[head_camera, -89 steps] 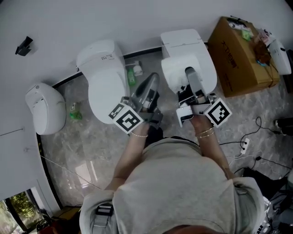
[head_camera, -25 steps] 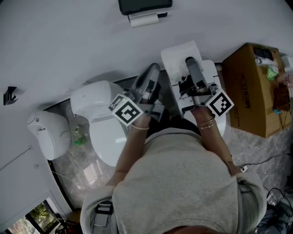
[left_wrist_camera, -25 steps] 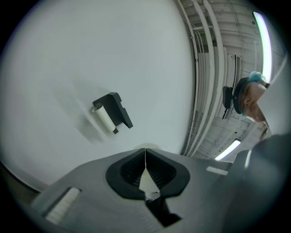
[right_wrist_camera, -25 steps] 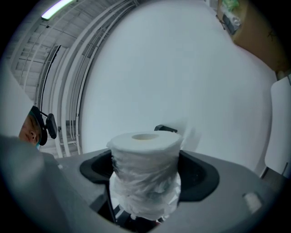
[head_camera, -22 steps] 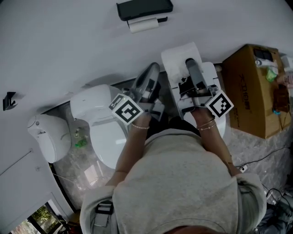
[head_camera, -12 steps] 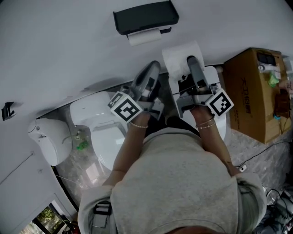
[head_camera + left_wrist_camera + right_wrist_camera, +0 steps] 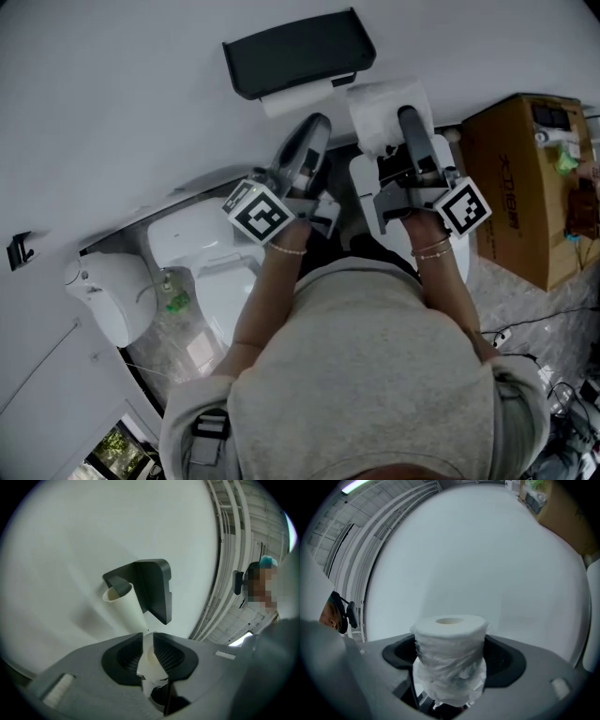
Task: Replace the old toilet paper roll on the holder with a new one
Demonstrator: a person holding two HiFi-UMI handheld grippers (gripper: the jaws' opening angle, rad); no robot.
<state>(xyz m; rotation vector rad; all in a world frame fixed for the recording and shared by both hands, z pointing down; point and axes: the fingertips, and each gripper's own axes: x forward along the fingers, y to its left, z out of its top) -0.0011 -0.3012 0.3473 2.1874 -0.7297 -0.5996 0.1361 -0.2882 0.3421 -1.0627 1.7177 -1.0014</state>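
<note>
A black holder (image 7: 300,52) hangs on the white wall, and the thin old roll (image 7: 295,94) lies under its cover. In the left gripper view the holder (image 7: 152,588) and the old roll (image 7: 124,609) slant down toward my jaws. My left gripper (image 7: 317,122) points at the old roll's near end; its jaws are opening, with a white paper scrap (image 7: 150,663) still pinched between the pads. Just right of the holder, my right gripper (image 7: 410,114) is shut on a new plastic-wrapped toilet roll (image 7: 450,653), held upright in front of the wall.
Below the grippers stands a white toilet (image 7: 202,239), with a second white fixture (image 7: 108,291) to its left. Another white toilet (image 7: 366,187) sits under my right hand. A cardboard box (image 7: 525,178) stands at the right, and cables (image 7: 511,333) lie on the marble floor.
Both grippers have moved toward the wall, and the holder now sits close in front of them. The right gripper has kept the new roll.
</note>
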